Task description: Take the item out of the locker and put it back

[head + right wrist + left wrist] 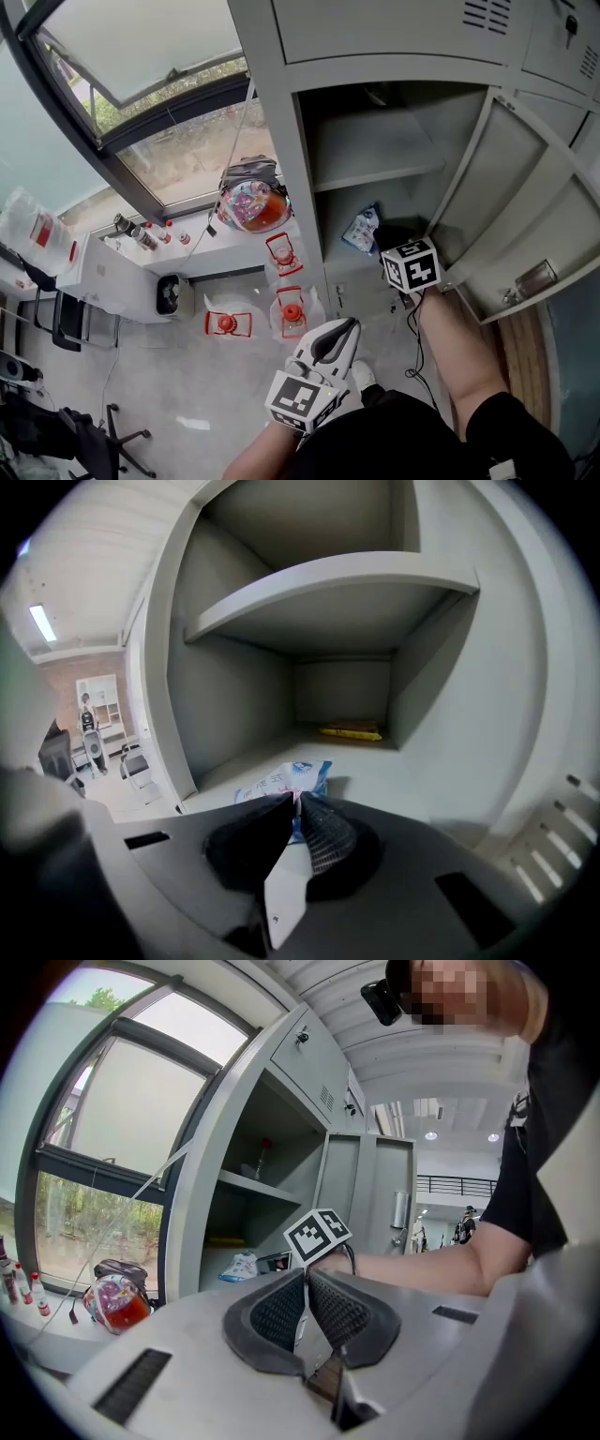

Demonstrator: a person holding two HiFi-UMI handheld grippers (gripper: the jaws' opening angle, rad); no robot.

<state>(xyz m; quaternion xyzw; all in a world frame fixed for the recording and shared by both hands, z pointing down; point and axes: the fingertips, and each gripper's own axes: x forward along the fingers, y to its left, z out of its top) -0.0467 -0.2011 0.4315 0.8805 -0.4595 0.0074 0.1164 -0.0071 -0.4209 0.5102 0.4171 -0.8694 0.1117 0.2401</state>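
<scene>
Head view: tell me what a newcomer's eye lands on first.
The open grey locker fills the upper right. The right gripper reaches into its lower compartment, shut on the edge of a blue-and-white packet. Left of the locker, a bright multicoloured bag sits on the ledge by the window.

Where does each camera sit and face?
Head view: head-mounted, looks down at the open grey metal locker; left gripper, right gripper, forearms show.
Left gripper view: on it, faces the locker; shut jaws, right forearm show.
Right gripper view: on it, faces inside; jaws pinch a blue-and-white plastic packet.
All show the packet.
</scene>
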